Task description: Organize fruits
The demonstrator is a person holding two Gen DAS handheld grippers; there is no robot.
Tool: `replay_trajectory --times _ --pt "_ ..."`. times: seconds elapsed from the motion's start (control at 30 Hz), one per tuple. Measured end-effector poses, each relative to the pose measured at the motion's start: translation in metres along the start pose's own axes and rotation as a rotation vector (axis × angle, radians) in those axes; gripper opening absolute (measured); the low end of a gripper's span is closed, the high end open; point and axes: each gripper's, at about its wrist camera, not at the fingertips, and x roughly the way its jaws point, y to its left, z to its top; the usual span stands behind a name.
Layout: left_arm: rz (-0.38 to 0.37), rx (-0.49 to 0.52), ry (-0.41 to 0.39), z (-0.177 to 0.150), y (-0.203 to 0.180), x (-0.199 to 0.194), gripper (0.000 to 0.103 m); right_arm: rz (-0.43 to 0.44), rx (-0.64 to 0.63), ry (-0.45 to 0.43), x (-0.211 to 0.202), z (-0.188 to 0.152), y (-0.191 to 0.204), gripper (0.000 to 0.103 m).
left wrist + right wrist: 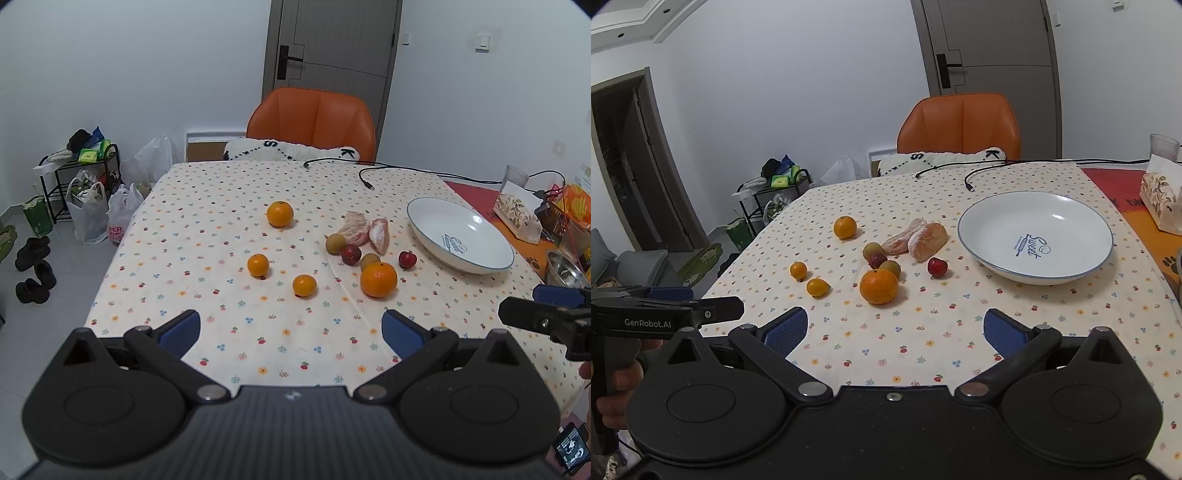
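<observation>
Fruit lies scattered on the flowered tablecloth [258, 350]: a large orange [378, 279] [878, 286], a medium orange [280, 213] [845, 227] farther back, two small oranges [258, 264] [304, 285], two peeled pomelo pieces [356, 229] [927, 240], brown longans [335, 243] and two small red fruits [407, 259] [937, 267]. A white bowl [436, 242] [993, 236] sits empty at the right. My left gripper [291, 330] hovers open, short of the fruit, holding nothing. My right gripper [895, 328] is open too, near the front edge.
An orange chair [314, 118] with a white cushion stands behind the table. A black cable [369, 173] lies at the far edge. A snack bag [517, 212], a glass and a steel bowl [563, 271] crowd the right side. Bags and a rack stand on the floor, left.
</observation>
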Motion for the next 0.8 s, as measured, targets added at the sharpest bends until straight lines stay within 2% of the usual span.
replay_trajectory --times 0.8 --pt "-0.004 -0.002 -0.004 0.0023 0.001 -0.0024 0.103 0.001 -0.011 -0.003 -0.0006 0.0001 0.0004 0.103"
